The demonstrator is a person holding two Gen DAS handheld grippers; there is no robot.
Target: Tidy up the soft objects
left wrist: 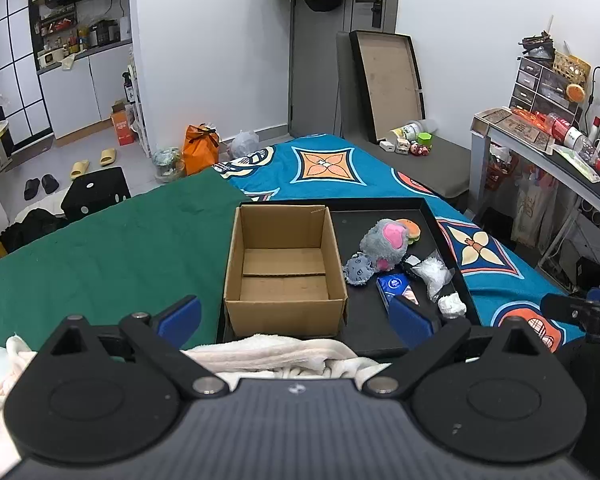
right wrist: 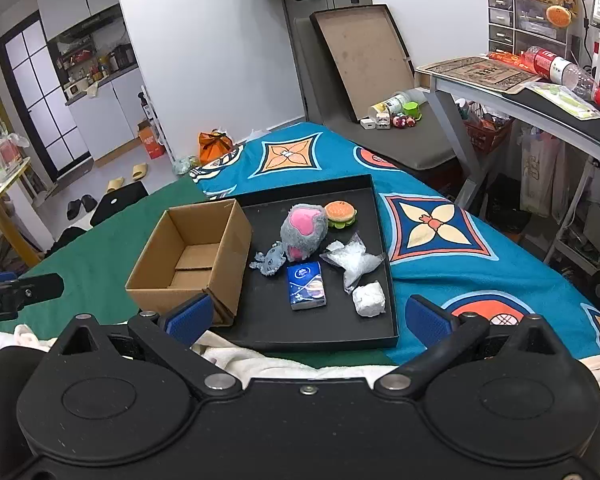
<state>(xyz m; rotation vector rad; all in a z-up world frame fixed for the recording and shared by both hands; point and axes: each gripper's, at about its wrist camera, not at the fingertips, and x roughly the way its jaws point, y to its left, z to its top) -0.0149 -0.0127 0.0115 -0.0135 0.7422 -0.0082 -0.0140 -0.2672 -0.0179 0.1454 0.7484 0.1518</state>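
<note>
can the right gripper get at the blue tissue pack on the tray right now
Probably yes. The right gripper is open, and the blue tissue pack lies flat on the black tray just ahead, with nothing between them.

Only legible txt: "ot.AI" on left gripper point(right wrist: 4, 300) body; rest too blurry.

A cardboard box point(right wrist: 192, 260) is set at the left of a tray point(right wrist: 380, 332); plush toys point(right wrist: 302, 232) and a tissue pack point(right wrist: 307, 286) lie right of it.

The left gripper point(left wrist: 296, 316) and right gripper point(right wrist: 308, 316) share matte black bodies with round hubs, silver pivot pins, angular linkages and blue-padded fingers point(right wrist: 426, 316) (the left's housing is ribbed).
</note>
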